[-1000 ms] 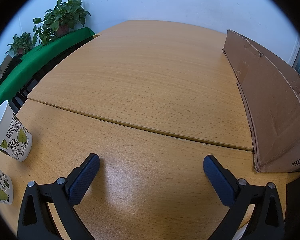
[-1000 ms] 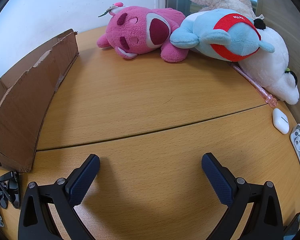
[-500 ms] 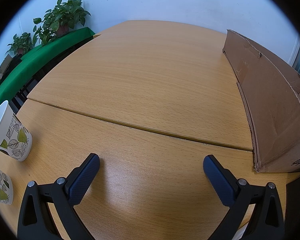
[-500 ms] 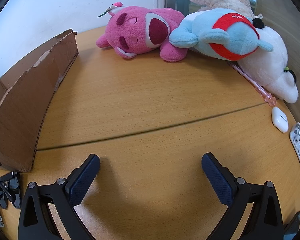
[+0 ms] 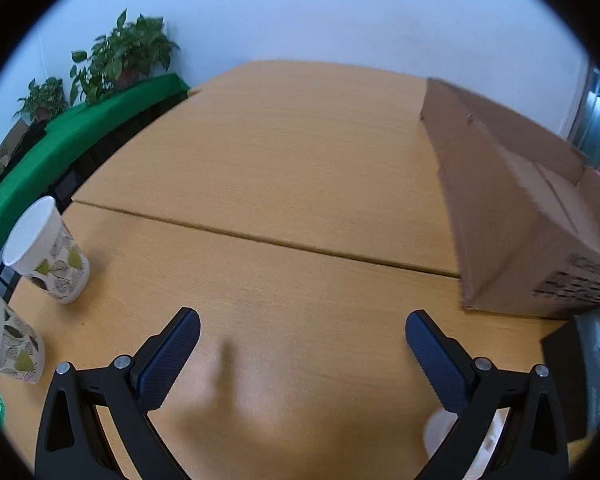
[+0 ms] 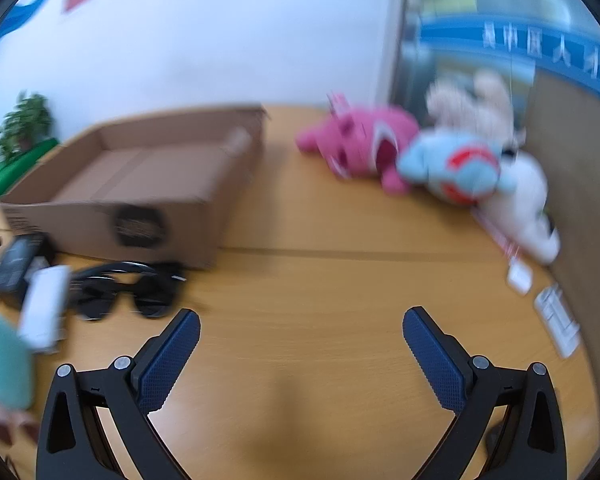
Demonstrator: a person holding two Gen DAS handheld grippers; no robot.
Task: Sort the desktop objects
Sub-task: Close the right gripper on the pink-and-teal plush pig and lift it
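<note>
An open cardboard box (image 6: 140, 184) stands on the wooden table (image 6: 320, 280), also seen at the right as the box (image 5: 520, 208) in the left wrist view. Black sunglasses (image 6: 128, 292) lie in front of it, beside a white flat object (image 6: 46, 304) and a black device (image 6: 16, 260). A pink plush (image 6: 360, 144), a blue plush (image 6: 452, 168) and a white plush (image 6: 520, 196) lie at the back right. Two leaf-patterned paper cups (image 5: 46, 248) (image 5: 8, 344) stand at the left. My left gripper (image 5: 302, 336) and right gripper (image 6: 300, 334) are open and hold nothing.
A small white case (image 6: 520, 276) and a white clip-like item (image 6: 556, 320) lie near the brown panel (image 6: 580, 200) at the right. A teal soft object (image 6: 0, 360) sits at the lower left. Potted plants (image 5: 120, 56) stand on a green-covered bench (image 5: 80, 132) beyond the table.
Both grippers have risen and pulled back. The right view has swung left and is blurred; the box's inside, the sunglasses and small items now show. The left view shows both cups more fully.
</note>
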